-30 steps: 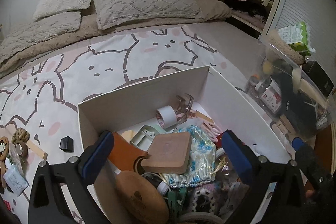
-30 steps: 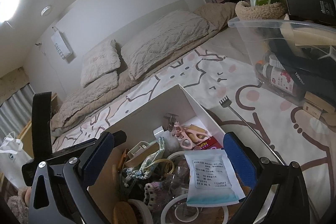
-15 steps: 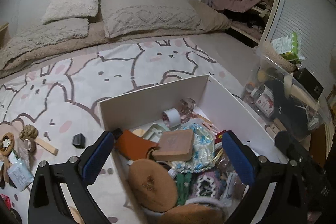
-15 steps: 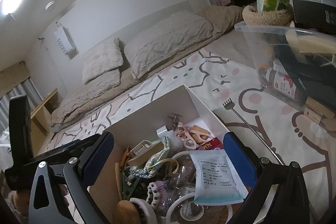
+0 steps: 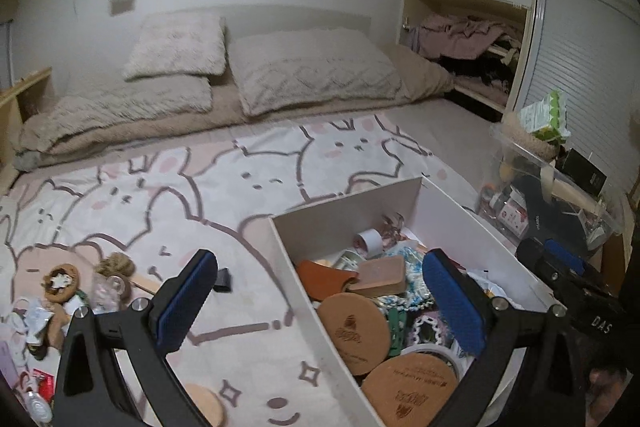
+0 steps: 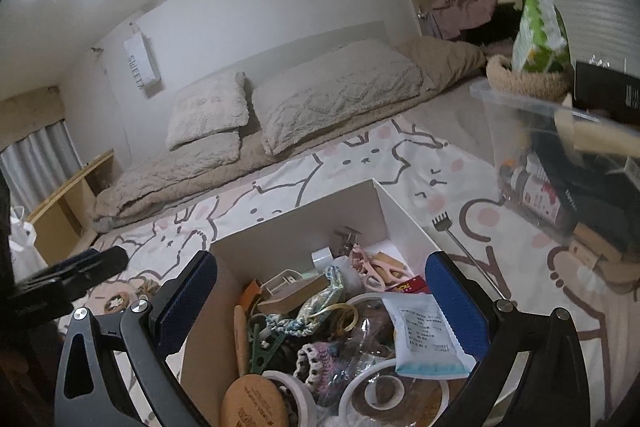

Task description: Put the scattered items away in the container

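From the left wrist camera, the left gripper (image 5: 320, 301) hangs above a bed with its blue-padded jaws spread wide and nothing between them. A white box (image 5: 352, 205) sits on the rabbit-print bedspread (image 5: 180, 195), right of centre, packed with small goods: round cork coasters (image 5: 354, 327), a brown leather piece (image 5: 322, 275), a tan block (image 5: 382, 273) and a roll of tape (image 5: 368, 239). Left of the box, loose items still lie on the spread, among them a small black object (image 5: 223, 279), a ball of twine (image 5: 114, 263), a clear glass (image 5: 105, 291) and a flower-shaped ornament (image 5: 60, 281). The right gripper's black body shows at the far right edge, beside a clear plastic bin (image 5: 560, 195) full of bottles and boxes.

From the right wrist camera, the right gripper (image 6: 320, 301) is poised directly over the same white box (image 6: 304, 227), its jaws likewise wide apart and empty. Inside lie a white printed sachet (image 6: 426, 333), pink scissors (image 6: 378, 269), a green clip (image 6: 266, 347), a crocheted piece (image 6: 316, 359) and a cork coaster (image 6: 254, 403). A metal back scratcher (image 6: 464, 251) rests on the bedspread just right of the box, near the clear bin (image 6: 532, 187). Pillows (image 6: 336, 99) line the head of the bed
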Motion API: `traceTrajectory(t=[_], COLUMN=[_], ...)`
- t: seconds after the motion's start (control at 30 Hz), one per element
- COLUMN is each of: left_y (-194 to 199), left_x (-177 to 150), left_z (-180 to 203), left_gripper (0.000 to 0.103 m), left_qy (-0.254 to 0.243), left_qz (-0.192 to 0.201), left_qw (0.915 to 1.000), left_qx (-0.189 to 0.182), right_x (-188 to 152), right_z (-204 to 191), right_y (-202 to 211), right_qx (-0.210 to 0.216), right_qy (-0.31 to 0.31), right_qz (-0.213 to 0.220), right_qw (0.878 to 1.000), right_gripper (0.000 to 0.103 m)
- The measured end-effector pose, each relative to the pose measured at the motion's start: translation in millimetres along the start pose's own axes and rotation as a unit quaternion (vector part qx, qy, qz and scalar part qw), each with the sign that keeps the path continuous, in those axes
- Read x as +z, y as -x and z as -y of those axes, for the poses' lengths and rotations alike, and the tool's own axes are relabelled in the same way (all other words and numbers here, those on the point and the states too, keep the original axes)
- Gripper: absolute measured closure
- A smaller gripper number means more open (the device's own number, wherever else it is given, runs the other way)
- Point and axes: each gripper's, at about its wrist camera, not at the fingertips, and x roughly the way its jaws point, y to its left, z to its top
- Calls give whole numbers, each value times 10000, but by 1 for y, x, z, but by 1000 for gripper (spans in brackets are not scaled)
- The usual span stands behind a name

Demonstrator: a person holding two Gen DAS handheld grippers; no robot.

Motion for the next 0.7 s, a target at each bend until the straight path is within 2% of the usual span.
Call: traceTrajectory(t=[0.23,0.43,0.7], left_y=[32,59,101], left_x=[-10,-23,-39], left_z=[-11,-20,-24], left_gripper=[0,0,0], left_qy=[15,90,28], left_qz=[210,321,664], left_qw=[9998,9994,9977], left_qx=[60,83,148], right_x=[-2,-3,-16], right_z=[-20,-27,-34], right_y=[18,39,68], right_qx=[164,106,-82], right_qy=[114,153,482], right_qz=[104,246,274], right_qw=[9997,9995,9984], right_gripper=[0,0,0])
